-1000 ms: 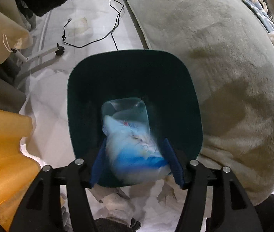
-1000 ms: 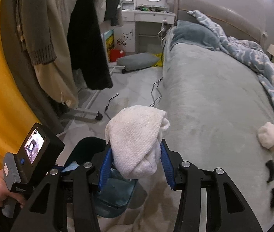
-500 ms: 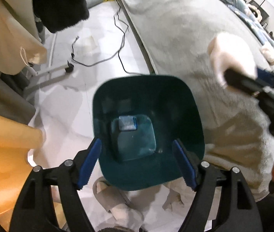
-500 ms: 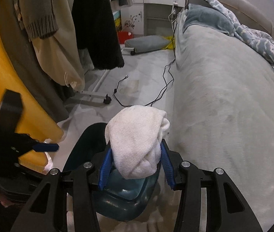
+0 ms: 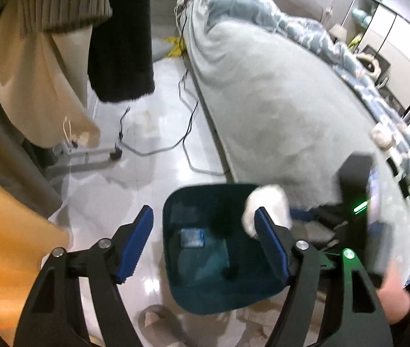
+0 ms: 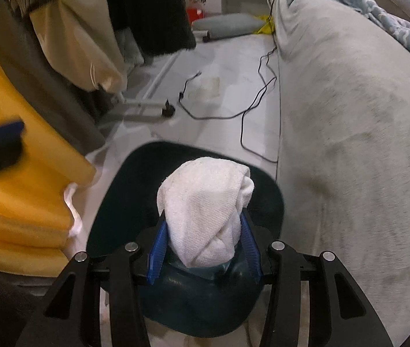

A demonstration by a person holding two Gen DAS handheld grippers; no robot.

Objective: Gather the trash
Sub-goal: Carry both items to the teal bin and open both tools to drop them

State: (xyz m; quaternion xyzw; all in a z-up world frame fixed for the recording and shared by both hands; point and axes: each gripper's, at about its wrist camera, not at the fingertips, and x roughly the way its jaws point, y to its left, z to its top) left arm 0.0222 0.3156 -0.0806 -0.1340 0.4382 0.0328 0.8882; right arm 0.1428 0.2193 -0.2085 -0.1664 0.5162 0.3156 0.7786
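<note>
While right gripper clamps rolled white towel between blue pads, towel hangs over open teal bin. Left gripper empty, jaws closing, above same bin. Blue packet on bin floor. Bin tight against grey bed; bare floor to left. Right hand blurred, cut off.

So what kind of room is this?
Most likely a bedroom: a big bed with a blue patterned blanket takes up one side, and clothes hang beside it above the tiled floor.
</note>
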